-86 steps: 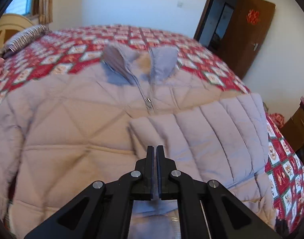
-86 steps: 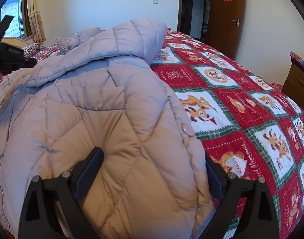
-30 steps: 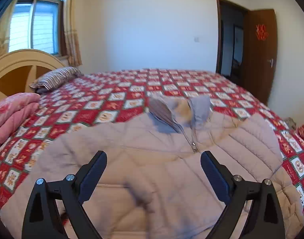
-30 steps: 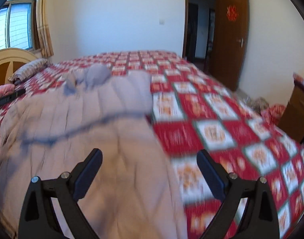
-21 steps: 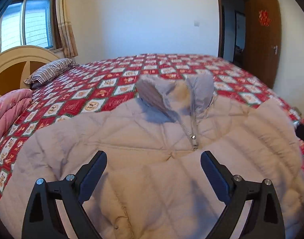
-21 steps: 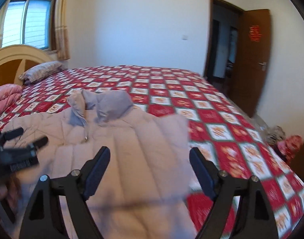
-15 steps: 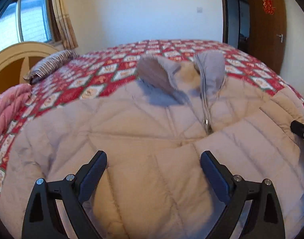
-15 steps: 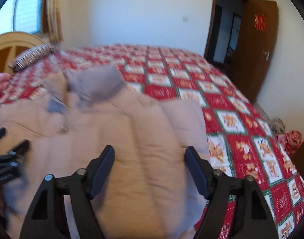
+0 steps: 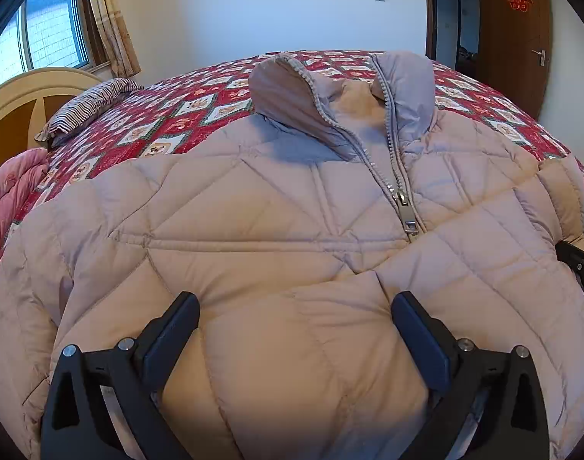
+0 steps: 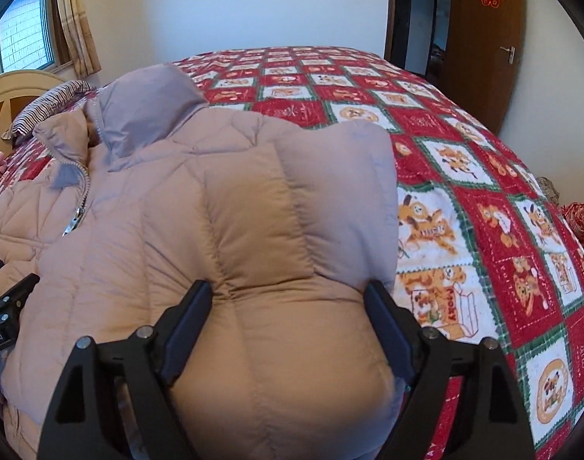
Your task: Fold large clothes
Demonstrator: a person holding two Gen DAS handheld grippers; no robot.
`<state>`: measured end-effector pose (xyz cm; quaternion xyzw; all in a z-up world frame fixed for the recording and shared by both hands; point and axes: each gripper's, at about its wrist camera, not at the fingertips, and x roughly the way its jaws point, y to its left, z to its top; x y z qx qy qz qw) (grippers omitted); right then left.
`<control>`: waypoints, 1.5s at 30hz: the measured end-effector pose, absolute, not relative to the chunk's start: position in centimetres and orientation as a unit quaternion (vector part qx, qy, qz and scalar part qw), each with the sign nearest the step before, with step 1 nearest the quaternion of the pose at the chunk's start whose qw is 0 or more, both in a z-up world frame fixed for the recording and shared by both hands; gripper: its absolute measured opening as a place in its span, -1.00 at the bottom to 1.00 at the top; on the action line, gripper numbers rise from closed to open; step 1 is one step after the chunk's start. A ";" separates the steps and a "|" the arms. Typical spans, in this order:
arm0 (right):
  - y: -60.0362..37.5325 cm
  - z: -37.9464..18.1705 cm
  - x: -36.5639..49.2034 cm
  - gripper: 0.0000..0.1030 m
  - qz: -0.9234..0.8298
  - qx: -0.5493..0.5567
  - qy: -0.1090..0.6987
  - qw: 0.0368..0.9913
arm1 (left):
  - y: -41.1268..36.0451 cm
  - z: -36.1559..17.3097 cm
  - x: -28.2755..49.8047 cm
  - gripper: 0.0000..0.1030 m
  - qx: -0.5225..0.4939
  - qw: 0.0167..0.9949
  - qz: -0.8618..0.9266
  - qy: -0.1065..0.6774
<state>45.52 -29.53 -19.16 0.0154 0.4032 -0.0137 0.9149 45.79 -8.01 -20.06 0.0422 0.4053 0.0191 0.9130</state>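
Observation:
A beige quilted puffer jacket (image 9: pixel 276 207) lies front up on the bed, zipped, its collar (image 9: pixel 342 92) pointing away. One sleeve is folded across its chest. My left gripper (image 9: pixel 294 322) is open, its fingers straddling the padded front low on the jacket. My right gripper (image 10: pixel 288 306) is open, its fingers either side of the bulging right edge of the jacket (image 10: pixel 261 207). Each gripper shows at the edge of the other's view.
The bed carries a red patchwork quilt (image 10: pixel 483 199). A striped pillow (image 9: pixel 89 107), a pink blanket (image 9: pixel 8 195) and a wooden headboard (image 9: pixel 20 103) are at the left. A brown door (image 9: pixel 514 38) and doorway are at the back right.
Both grippers have dropped from above the bed and moved in close to the jacket. The left one, shut earlier, has opened. The sleeve now lies folded over the front.

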 end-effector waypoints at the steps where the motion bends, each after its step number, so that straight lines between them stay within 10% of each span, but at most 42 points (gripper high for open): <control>1: -29.5 -19.2 45.6 0.66 -0.014 0.015 0.403 0.915 | -8.0 -20.1 45.8 0.97 0.041 0.913 0.019 0.406; 12: -29.1 -12.1 41.9 0.70 -0.028 -0.002 0.283 0.959 | -5.6 -15.3 45.2 0.97 -0.021 0.935 0.007 0.354; 34: -28.2 -19.6 48.7 0.80 -0.028 -0.017 0.415 0.909 | -7.0 -20.5 47.7 0.98 0.036 0.903 0.036 0.427; 45: -28.0 -14.7 37.8 0.97 0.000 0.038 0.387 0.921 | 7.7 -12.0 36.6 0.98 -0.048 0.929 0.064 0.362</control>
